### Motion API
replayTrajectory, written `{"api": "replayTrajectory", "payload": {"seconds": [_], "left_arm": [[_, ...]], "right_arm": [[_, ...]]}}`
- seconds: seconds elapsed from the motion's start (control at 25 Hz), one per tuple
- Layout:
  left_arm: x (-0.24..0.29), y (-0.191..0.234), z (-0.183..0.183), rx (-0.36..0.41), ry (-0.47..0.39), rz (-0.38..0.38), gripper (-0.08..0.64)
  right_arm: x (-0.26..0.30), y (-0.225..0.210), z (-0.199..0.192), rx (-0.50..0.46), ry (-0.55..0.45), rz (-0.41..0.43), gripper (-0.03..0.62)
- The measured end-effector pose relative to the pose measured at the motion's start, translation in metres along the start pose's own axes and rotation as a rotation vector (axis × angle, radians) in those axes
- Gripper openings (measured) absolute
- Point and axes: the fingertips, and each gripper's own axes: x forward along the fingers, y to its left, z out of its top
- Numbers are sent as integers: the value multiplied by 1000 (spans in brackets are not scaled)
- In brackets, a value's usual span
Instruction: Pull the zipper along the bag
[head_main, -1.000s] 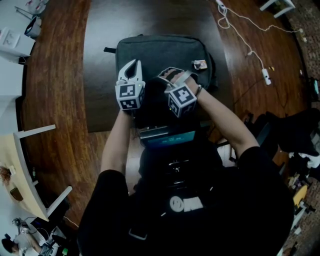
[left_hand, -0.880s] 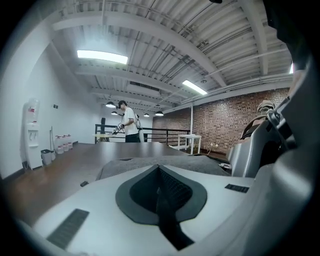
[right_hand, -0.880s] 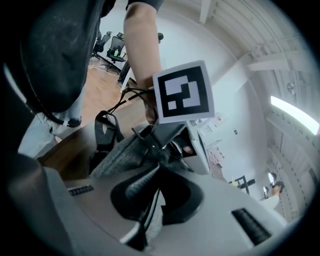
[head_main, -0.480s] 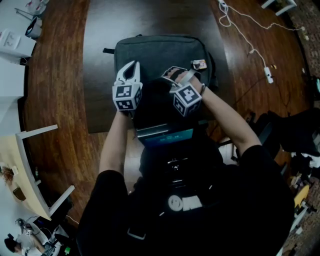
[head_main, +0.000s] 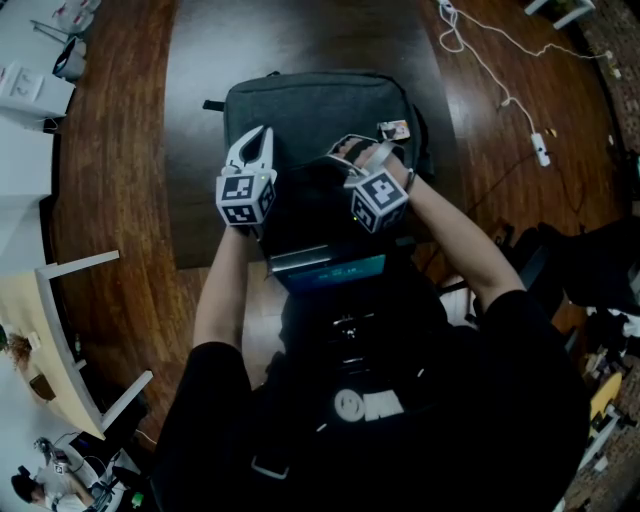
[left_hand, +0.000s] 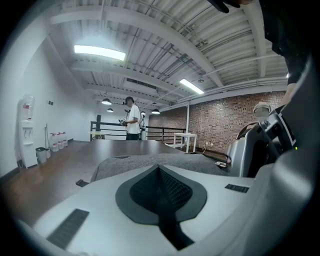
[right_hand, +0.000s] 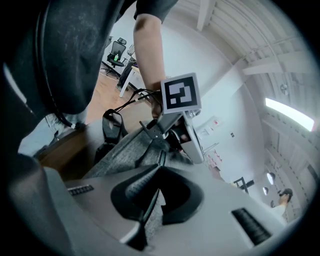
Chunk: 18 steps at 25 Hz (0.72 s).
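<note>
Grey bag (head_main: 320, 110) flat on a dark desk (head_main: 195, 190), stretching away beyond both sets of fingers. Left gripper (head_main: 258, 135) at the bag's near edge, fingers (left_hand: 90, 200) pressed together on nothing visible; right gripper (head_main: 345, 150) near it, fingers (right_hand: 225, 200) pinching a thin grey strip at the zipper (right_hand: 161, 157). Probably mid-pull: zipper line running on ahead of the right fingers, length already travelled not discernible.

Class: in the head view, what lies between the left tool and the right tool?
Only the dark grey fabric backpack, bare there, between left tool and right tool; the head view shows it.
</note>
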Motion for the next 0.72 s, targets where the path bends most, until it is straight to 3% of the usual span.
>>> {"api": "replayTrajectory", "payload": {"seconds": [0.72], "left_arm": [[0, 1, -2, 3, 16, -18, 5]], "right_arm": [[-21, 7, -21, 2, -50, -24, 14]]}}
